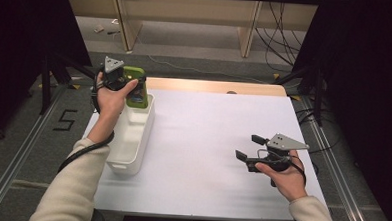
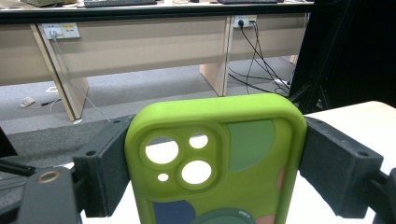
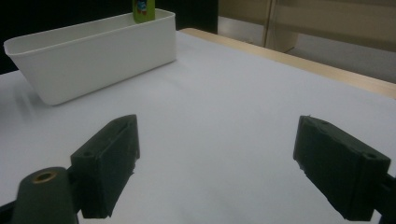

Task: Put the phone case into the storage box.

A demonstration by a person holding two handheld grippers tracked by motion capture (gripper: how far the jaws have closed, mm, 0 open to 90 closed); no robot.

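A white table point(image 1: 207, 141) with a bare wooden strip along its far edge fills the middle. Beyond it, light wooden desks point(image 1: 188, 12) stand on grey carpet, with dark cables point(image 1: 279, 39) trailing on the floor at far right. A black numeral marking point(image 1: 65, 120) lies on the floor at left.

Lime-green phone case point(image 2: 219, 163) with muted colour patches; white bin point(image 1: 132, 138).
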